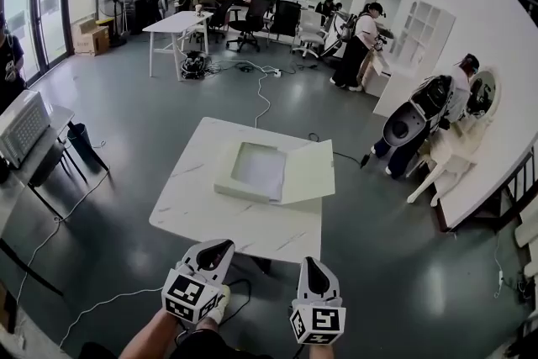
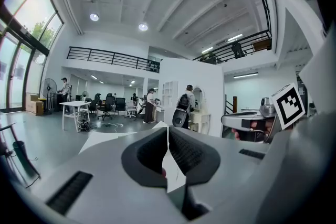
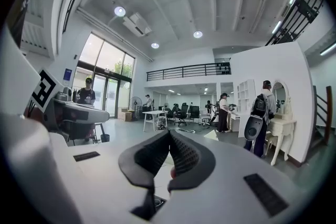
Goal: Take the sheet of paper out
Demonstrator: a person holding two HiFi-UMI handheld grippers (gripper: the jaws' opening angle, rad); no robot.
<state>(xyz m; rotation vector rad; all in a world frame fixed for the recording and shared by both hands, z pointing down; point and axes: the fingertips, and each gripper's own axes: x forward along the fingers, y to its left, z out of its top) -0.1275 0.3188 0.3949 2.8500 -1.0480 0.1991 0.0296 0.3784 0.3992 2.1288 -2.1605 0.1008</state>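
In the head view, your left gripper [image 1: 220,248] and right gripper [image 1: 313,265] sat at 6 o'clock, short of the counter [image 1: 189,202], your arms cut off by the frame. The sheet of paper [image 1: 258,166] lay inside the open box [image 1: 239,191] at centre, barely distinct from the box floor. In the left gripper view, that gripper was clenched on nothing, its body hiding most of the counter. In the right gripper view, the other was likewise clenched and empty.

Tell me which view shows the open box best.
Head view: the whole open box lies on the white table, lid folded right. The left gripper view catches only a white edge beyond its jaws; the right gripper view hardly shows it.
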